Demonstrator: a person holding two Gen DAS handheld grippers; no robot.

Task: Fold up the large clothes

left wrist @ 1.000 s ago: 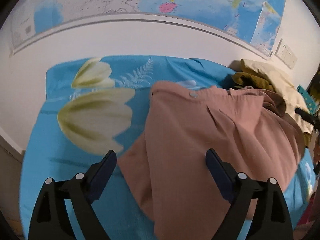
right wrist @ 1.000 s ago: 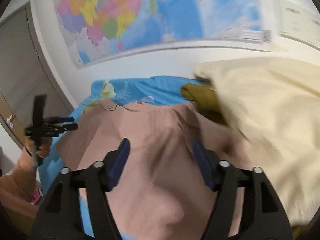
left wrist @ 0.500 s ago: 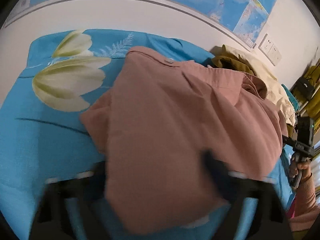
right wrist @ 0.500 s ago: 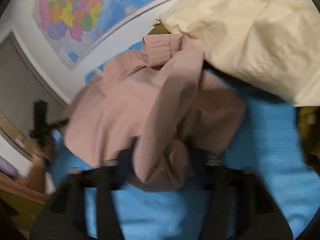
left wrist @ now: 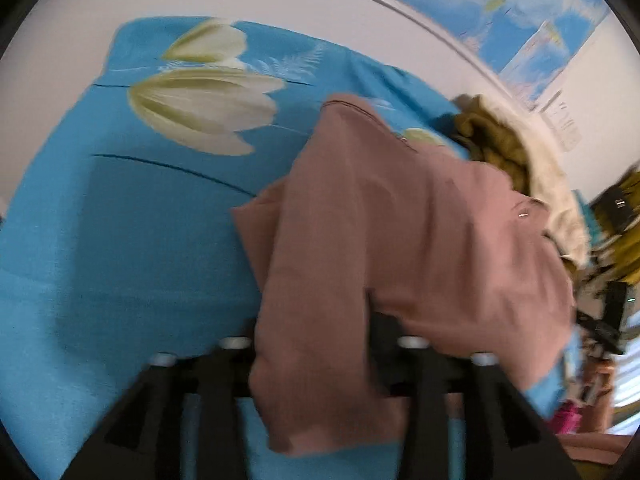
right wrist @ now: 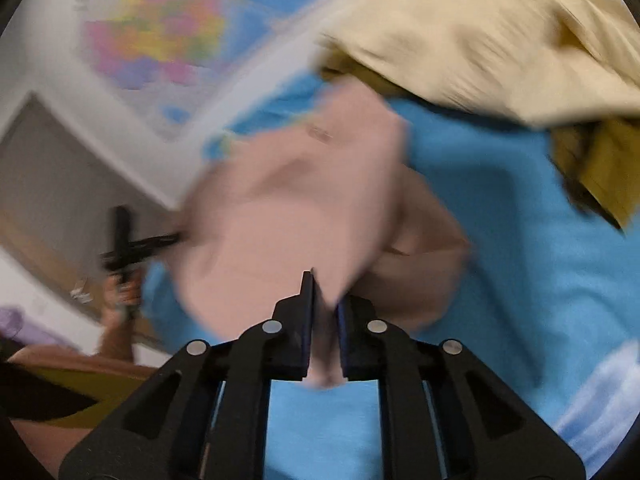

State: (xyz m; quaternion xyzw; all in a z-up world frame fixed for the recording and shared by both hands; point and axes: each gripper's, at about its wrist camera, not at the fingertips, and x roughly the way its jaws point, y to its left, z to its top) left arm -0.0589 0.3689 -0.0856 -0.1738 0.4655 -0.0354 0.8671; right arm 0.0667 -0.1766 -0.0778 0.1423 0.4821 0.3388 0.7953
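A pink shirt (left wrist: pixel 400 240) is seen bunched on the bed (left wrist: pixel 140 220), toward its near edge, on a blue flowered sheet. The right claw (right wrist: pixel 324 312) is clamped narrow on a fold of the shirt (right wrist: pixel 288 216) at the near edge. The left claw (left wrist: pixel 316 344) is draped by the cloth; its fingers are hidden, so its grip cannot be told. A cream garment (right wrist: pixel 500 36) and an olive one (left wrist: pixel 492 148) are heaped at the bed's far right corner. A map (left wrist: pixel 500 4) is hung on the wall.

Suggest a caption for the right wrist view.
Right gripper clamps a dusty-pink cotton shirt above a blue bedsheet.
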